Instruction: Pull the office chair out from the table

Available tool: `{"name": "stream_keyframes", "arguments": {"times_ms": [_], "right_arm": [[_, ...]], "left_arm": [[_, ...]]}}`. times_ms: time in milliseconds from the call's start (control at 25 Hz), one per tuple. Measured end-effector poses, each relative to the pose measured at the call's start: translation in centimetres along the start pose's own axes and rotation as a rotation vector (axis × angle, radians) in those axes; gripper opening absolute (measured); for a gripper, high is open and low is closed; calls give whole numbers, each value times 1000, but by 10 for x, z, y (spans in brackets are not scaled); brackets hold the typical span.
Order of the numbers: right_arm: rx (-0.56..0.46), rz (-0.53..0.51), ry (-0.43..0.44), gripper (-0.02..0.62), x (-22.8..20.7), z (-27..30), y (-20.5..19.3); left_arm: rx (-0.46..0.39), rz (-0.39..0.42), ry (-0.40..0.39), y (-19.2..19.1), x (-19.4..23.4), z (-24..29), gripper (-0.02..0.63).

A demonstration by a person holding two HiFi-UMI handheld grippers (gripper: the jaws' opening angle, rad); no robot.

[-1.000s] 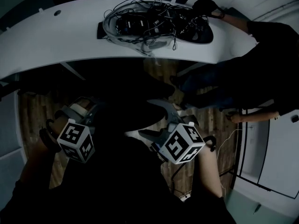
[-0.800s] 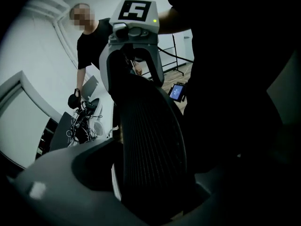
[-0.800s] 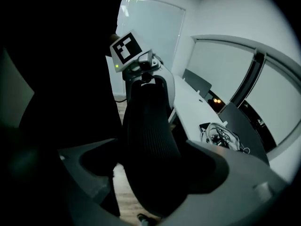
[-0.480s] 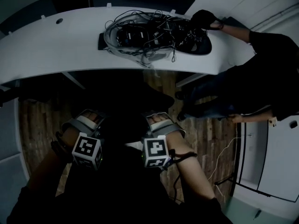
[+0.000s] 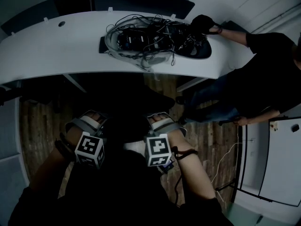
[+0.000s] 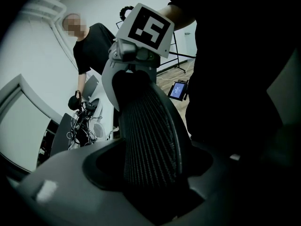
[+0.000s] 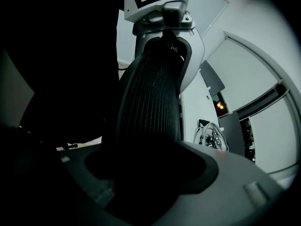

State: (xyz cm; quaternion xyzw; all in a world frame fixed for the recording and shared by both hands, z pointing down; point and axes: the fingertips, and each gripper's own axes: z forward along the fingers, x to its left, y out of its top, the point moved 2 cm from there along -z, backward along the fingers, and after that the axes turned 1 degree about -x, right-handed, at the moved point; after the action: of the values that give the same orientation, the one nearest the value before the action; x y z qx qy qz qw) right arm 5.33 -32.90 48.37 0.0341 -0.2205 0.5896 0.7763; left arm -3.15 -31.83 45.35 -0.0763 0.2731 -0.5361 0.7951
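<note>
Grasp on the office chair ahead of the pull. The chair stands at the middle of the worktop's near edge, its dark seat reaching into the shadow under that edge, so the pull itself appears not yet begun. Both grippers sit on the top rim of the mesh backrest, side by side and a little apart. This two-point hold should keep the chair from swivelling as it rolls back over the wooden floor. The jaws of the left gripper have just been closing with the rim between them, and its own view shows the mesh filling the gap, so it reads as pinching the backrest. The jaws of the right gripper have likewise just been closing, and they straddle the same rim and clamp on it. Both grippers point steeply down, which sets the jaws across the rim's thickness rather than along it. A cable tangle lies towards the worktop's far right, with a second person's gloved hand on it — well apart from the chair. That person's legs stand near the chair's right side, which may narrow the path back.
</note>
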Motion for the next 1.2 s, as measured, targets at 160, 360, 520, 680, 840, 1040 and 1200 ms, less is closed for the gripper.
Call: {"name": "stream_keyframes", "arguments": {"times_ms": [160,360,520,680,840,1040,1200], "right_arm": [[-10,-8,-1,328,4,-1,-1],[-17,-26,-20,322,4,-3,-6],[-30,-45,-37,314,9,-4,-7],[-49,-61,-52,301,13,-7,-6],[-62,-79,-58,288,17,-10,-4],[-70,-86,-50,285,32,-12,1],[-70,-76,-41,285,52,-18,8]], "left_arm": [[5,7,18,2,-3,1,310],[18,4,23,6,-4,6,310],[24,0,33,9,-10,9,310],[24,0,36,11,-14,9,310],[25,1,43,13,-19,8,310],[23,-3,43,18,-33,8,310],[11,-3,40,26,-51,5,308]]}}
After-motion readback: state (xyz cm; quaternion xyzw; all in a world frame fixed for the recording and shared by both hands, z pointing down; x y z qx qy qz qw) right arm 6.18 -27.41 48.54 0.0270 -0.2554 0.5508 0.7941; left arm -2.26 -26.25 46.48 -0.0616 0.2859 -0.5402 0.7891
